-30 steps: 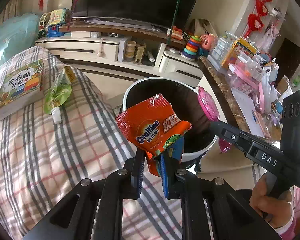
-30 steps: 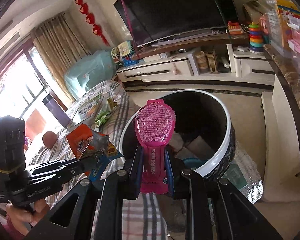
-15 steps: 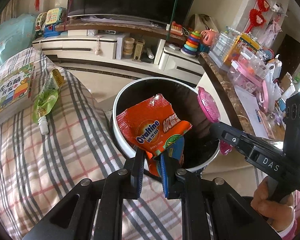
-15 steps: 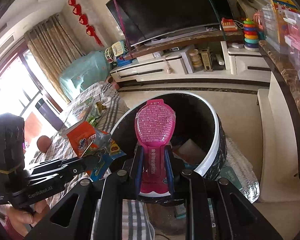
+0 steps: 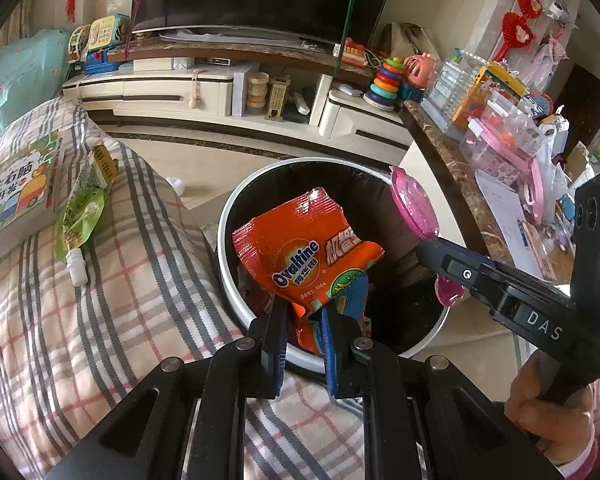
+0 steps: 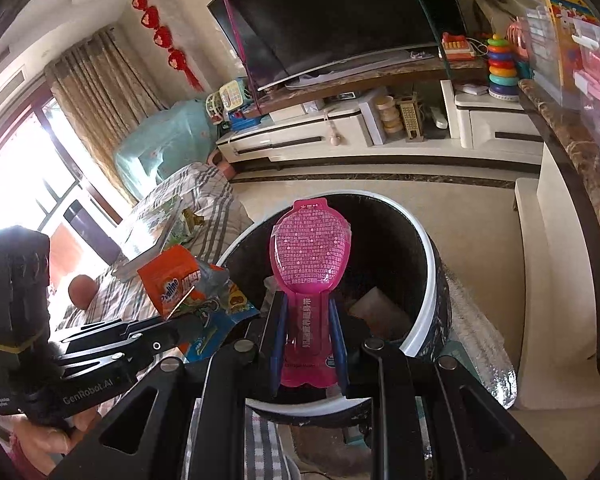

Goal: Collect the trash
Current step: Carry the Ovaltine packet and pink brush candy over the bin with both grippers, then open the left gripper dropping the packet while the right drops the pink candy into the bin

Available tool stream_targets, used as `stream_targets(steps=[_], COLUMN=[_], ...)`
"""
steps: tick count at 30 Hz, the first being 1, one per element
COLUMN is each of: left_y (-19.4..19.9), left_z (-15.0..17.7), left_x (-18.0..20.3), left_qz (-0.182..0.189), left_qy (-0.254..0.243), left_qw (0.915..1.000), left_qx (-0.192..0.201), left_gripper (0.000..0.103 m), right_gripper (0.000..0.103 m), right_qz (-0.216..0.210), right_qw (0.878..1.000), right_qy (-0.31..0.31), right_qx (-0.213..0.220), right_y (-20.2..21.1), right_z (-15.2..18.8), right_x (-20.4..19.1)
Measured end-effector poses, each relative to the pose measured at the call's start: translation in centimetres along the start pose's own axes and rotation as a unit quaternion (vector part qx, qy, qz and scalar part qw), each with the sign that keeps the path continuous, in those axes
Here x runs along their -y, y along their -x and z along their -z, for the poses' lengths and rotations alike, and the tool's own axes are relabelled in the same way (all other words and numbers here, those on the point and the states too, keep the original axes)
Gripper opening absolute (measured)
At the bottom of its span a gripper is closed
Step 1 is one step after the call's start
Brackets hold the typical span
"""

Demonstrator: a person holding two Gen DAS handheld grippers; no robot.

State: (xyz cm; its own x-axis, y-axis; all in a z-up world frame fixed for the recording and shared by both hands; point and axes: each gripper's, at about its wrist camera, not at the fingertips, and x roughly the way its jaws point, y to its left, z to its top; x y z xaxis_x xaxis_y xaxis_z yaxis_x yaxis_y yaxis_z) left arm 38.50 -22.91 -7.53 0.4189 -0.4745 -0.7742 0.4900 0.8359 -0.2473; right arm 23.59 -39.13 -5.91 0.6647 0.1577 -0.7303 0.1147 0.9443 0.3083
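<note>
Left wrist view: my left gripper (image 5: 305, 344) pinches the crinkled orange Ovaltine foil wrapper (image 5: 304, 254) over the white-rimmed black round bin (image 5: 236, 208) at frame centre. My right gripper (image 6: 308, 344) clamps the glossy pink spoon-shaped plastic pouch (image 6: 309, 252) there too. Releasing together, they could snag and spill.

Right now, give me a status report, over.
Left gripper shut on Ovaltine wrapper. Right gripper shut on pink pouch. Both over bin. Nothing blocking.
</note>
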Motion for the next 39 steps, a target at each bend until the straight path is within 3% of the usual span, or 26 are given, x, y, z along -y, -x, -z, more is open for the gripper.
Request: stream_targets(steps=[20, 23, 24, 26, 28, 30, 34, 39], left_y=[-1.7, -1.8, -1.8, -1.7, -1.3, -0.9, 0.4, 3.0], left_z=[-1.2, -1.4, -1.4, -1.4, -1.2, -0.9, -0.1, 1.8], left_x=[0.5, 0.5, 0.6, 0.6, 0.8, 0.9, 1.0, 0.4], left_qz=[-0.011, -0.015, -0.021, -0.026, -0.034, -0.034, -0.037, -0.036], left_qy=[-0.002, 0.0, 0.0, -0.001, -0.003, -0.001, 0.002, 0.014], left_qw=[0.9999, 0.9998, 0.9997, 0.9996, 0.9994, 0.9994, 0.9993, 0.999], left_qx=[-0.011, -0.012, -0.014, -0.009, -0.003, -0.001, 0.009, 0.025], left_gripper=[0.014, 0.024, 0.034, 0.044, 0.047, 0.048, 0.056, 0.064], right_gripper=[0.02, 0.021, 0.023, 0.024, 0.027, 0.038, 0.044, 0.074], right_qz=[0.006, 0.007, 0.007, 0.004, 0.0, 0.001, -0.004, -0.016], right_qw=[1.0, 1.0, 1.0, 1.0, 1.0, 1.0, 0.999, 0.999], right_qy=[-0.008, -0.008, -0.008, -0.012, -0.018, -0.024, -0.032, -0.03], right_qx=[-0.012, -0.013, -0.014, -0.016, -0.015, -0.011, 0.001, 0.024], right_y=[-1.2, -1.3, -1.3, -1.4, -1.3, -1.1, 0.0, 1.9], right_z=[-1.3, -1.3, -1.3, -1.4, -1.4, -1.4, -1.2, -0.8], right_x=[0.6, 0.6, 0.6, 0.7, 0.9, 1.2, 1.2, 0.3])
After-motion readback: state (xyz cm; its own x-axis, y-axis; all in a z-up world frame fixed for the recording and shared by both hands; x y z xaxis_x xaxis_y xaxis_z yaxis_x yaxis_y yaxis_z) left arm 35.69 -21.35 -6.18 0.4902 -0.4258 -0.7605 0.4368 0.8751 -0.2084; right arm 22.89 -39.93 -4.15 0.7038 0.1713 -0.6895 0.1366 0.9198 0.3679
